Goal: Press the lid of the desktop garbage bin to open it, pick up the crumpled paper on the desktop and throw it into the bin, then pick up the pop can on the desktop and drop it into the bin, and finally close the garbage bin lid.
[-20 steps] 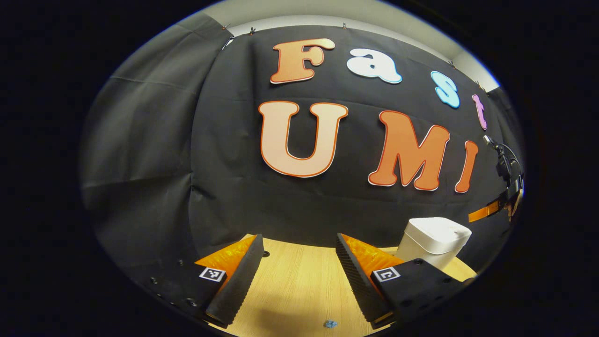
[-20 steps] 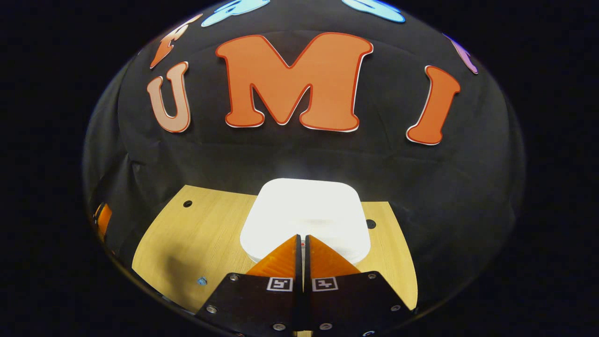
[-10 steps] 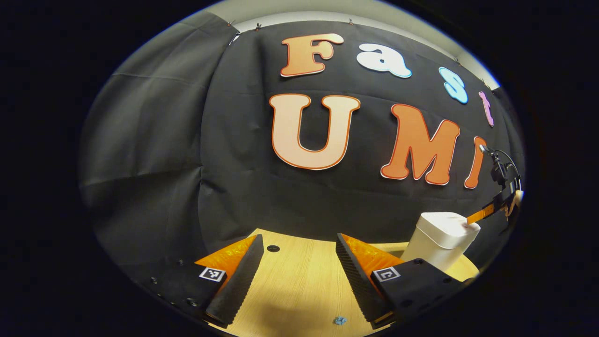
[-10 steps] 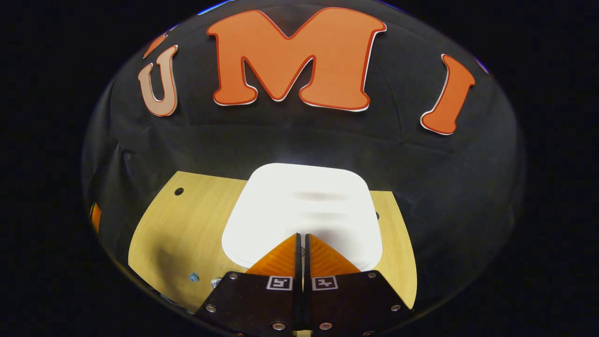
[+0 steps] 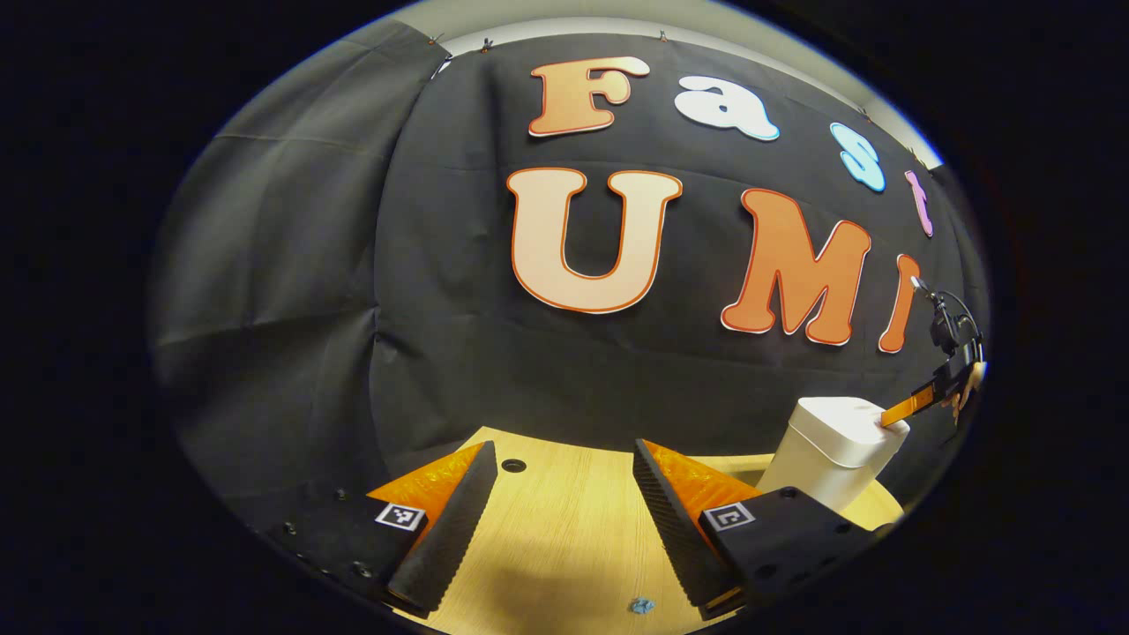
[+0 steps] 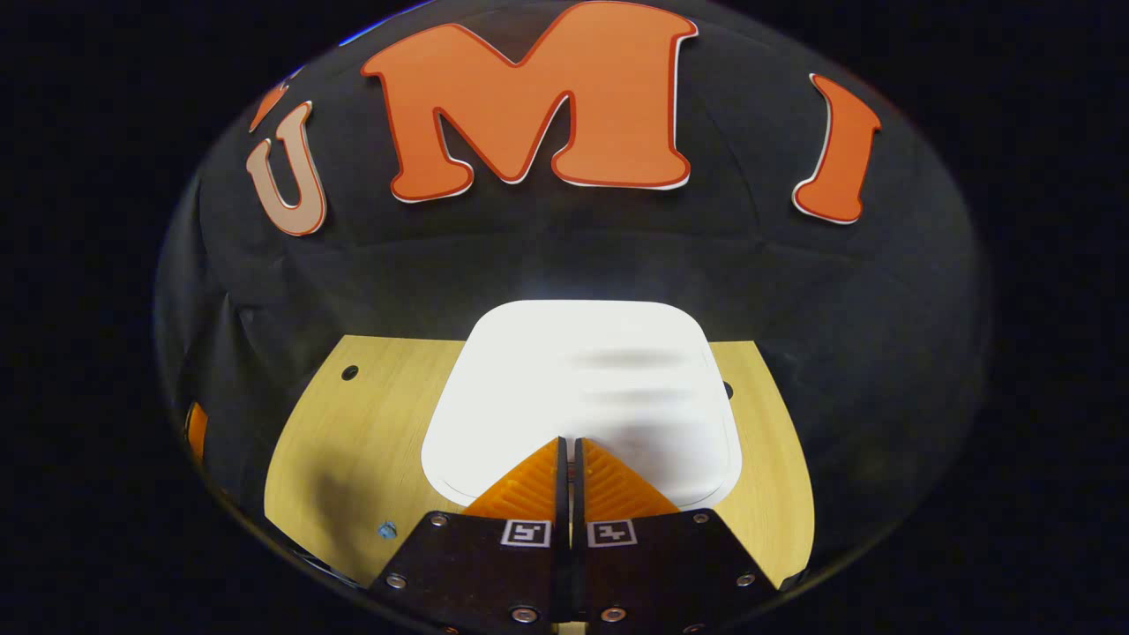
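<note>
Fingers together, the right tool (image 6: pixel 569 444) is pressing its tips on the rounded white bin lid (image 6: pixel 582 388); the left tool (image 5: pixel 564 459) is hovering, fingers apart, lower centre over the wooden bench (image 5: pixel 564 529).

Right tool (image 6: pixel 569 444) closed, fingers together; left tool (image 5: pixel 564 454) wide open, level.

Black cloth wall (image 5: pixel 291 291) hangs in folds behind and to the side, clipped along its top edge. Pale wall strip (image 5: pixel 564 22) above it. Light wood-grain table (image 5: pixel 564 520) with small round holes (image 5: pixel 513 465); even overhead light.
</note>
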The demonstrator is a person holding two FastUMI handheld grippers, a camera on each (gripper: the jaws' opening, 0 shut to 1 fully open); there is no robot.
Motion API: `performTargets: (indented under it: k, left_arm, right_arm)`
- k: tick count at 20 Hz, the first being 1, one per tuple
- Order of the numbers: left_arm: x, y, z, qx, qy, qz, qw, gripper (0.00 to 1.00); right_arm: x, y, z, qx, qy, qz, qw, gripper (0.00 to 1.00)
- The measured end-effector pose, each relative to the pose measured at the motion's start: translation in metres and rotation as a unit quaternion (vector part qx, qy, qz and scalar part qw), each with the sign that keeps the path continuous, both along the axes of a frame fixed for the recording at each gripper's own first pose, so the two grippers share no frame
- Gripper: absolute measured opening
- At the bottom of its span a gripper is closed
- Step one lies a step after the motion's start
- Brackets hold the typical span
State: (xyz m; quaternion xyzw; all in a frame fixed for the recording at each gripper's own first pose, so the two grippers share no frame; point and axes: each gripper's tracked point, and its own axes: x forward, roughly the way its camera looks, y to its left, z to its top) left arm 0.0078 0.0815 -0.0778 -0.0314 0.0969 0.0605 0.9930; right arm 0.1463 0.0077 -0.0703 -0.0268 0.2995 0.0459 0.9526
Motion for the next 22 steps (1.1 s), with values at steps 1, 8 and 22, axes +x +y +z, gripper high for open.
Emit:
performTargets:
  k: [1,8,22]
  left_arm:
    - [0.000,-0.001,-0.002,-0.003,0.001,-0.001,1.000,0.99]
    - [0.001,-0.001,0.002,0.006,-0.003,-0.001,1.000,0.99]
    - [-0.013,-0.011,0.044,0.046,-0.048,-0.006,0.998,0.98]
  right_arm:
    - [-0.002,0.000,-0.001,-0.006,-0.005,0.008,1.000,0.01]
    - [0.001,-0.001,0.003,-0.054,-0.036,0.026,0.998,0.01]
    - [-0.056,0.034,0.101,-0.039,-0.220,0.019,0.974,0.01]
